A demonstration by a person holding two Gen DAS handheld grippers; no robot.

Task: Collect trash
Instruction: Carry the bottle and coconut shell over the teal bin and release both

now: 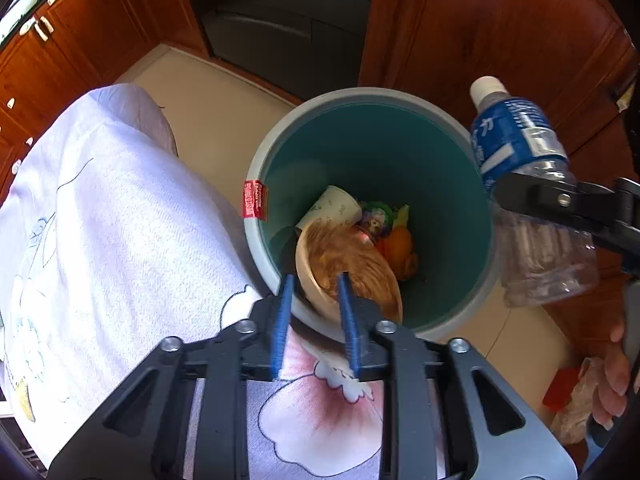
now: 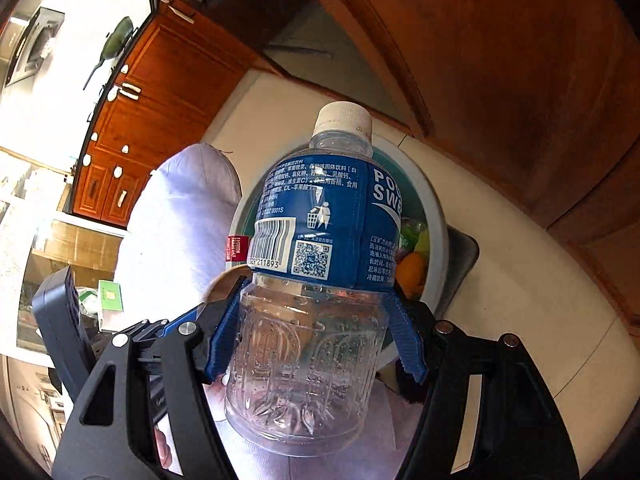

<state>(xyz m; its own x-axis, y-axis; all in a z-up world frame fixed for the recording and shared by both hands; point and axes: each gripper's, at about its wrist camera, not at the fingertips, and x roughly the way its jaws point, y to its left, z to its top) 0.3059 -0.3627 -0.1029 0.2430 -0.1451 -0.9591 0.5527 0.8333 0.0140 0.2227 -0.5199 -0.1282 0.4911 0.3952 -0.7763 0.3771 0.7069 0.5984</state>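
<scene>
A round bin (image 1: pixel 440 148) with a grey rim and teal inside stands on the floor. In it lie a paper cup (image 1: pixel 336 206), wrappers and orange scraps (image 1: pixel 398 246). My left gripper (image 1: pixel 315 280) is shut on the rim of a soiled beige bowl (image 1: pixel 352 268), held over the bin's near edge. My right gripper (image 2: pixel 316 308) is shut on an empty clear plastic bottle (image 2: pixel 320 232) with a blue label and white cap. In the left wrist view the bottle (image 1: pixel 520 152) hangs at the bin's right rim. The bin (image 2: pixel 434 216) shows behind the bottle.
The person's leg in light cloth (image 1: pixel 100 220) is left of the bin. Wooden cabinets (image 1: pixel 500 20) stand behind and to the right on a cream floor (image 1: pixel 208 108). A crumpled bag and red item (image 1: pixel 572 392) lie at lower right.
</scene>
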